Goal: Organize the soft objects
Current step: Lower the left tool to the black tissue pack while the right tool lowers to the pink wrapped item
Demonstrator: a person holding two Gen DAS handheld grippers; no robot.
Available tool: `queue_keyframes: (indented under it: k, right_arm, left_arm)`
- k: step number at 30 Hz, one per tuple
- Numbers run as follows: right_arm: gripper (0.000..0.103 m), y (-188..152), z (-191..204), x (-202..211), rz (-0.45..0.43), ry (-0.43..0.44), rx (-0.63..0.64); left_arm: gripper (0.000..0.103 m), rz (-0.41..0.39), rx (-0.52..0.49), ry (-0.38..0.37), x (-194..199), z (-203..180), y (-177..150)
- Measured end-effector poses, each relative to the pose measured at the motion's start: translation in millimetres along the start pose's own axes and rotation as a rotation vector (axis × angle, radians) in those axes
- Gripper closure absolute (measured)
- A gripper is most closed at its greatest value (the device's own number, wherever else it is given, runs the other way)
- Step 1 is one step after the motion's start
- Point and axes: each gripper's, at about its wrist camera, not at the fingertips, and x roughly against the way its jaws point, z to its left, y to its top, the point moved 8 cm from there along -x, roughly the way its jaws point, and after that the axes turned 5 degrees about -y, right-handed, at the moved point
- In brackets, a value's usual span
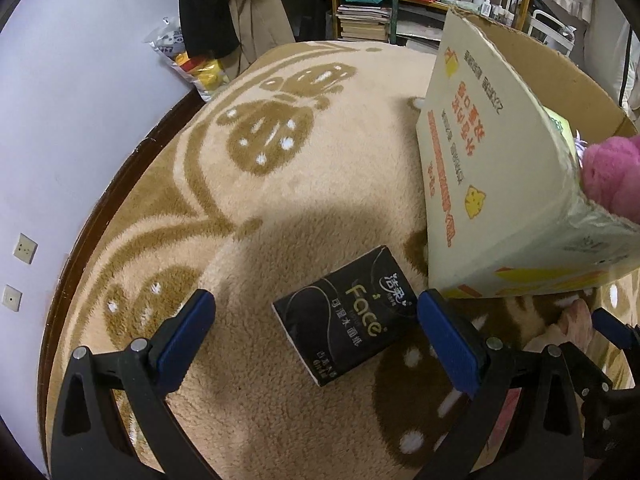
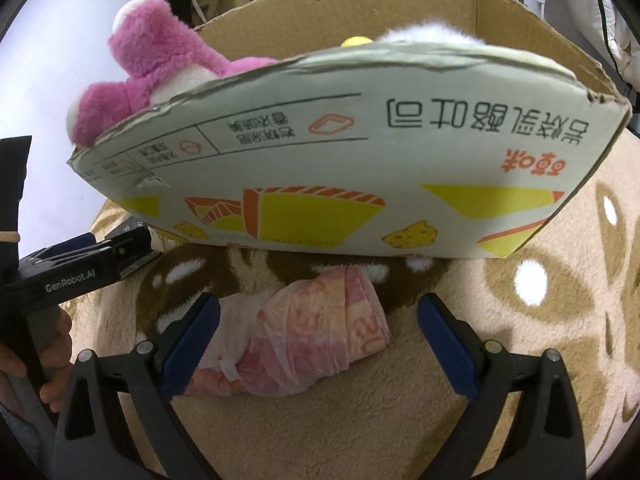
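Observation:
A black tissue pack point(image 1: 346, 312) lies on the beige blanket between the open fingers of my left gripper point(image 1: 316, 320), untouched. A cardboard box point(image 1: 488, 168) stands to its right, also in the right wrist view point(image 2: 320, 152). A pink plush toy point(image 2: 148, 76) sticks out of the box, and shows in the left wrist view point(image 1: 612, 172). A white plush point(image 2: 424, 34) lies inside too. My right gripper point(image 2: 318, 328) is open around a pink item wrapped in clear plastic point(image 2: 304, 340) lying in front of the box.
The beige and brown patterned blanket point(image 1: 280, 184) covers the bed. A wall point(image 1: 60, 120) with sockets is at the left. Shelves with books and bags point(image 1: 364, 20) stand behind. The left gripper's body point(image 2: 80, 268) is at the left of the right wrist view.

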Motion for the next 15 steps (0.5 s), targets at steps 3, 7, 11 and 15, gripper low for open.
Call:
queue_keyframes:
  k: [3,7,11,15]
  right_arm:
    - [0.000,-2.9,-1.2,-2.8,-0.001,-0.004,0.005]
    - [0.000,-6.4,-1.0,-6.0,-0.001,-0.005,0.007]
    - [0.000,-6.8,2.0,-6.9,-0.004,0.000,0.011]
    - [0.000,-7.2,2.5,-6.8,0.001,-0.005,0.019]
  left_arm:
    - [0.003,0.002,0.015,-0.012,-0.5,-0.2,-0.4]
    - [0.003,0.001,0.020,-0.023,0.8,-1.2,0.4]
    - [0.003,0.023,0.028,-0.035,-4.0,-1.5,-1.4]
    - [0.003,0.027,0.044,-0.039,-6.3,0.5,-1.5]
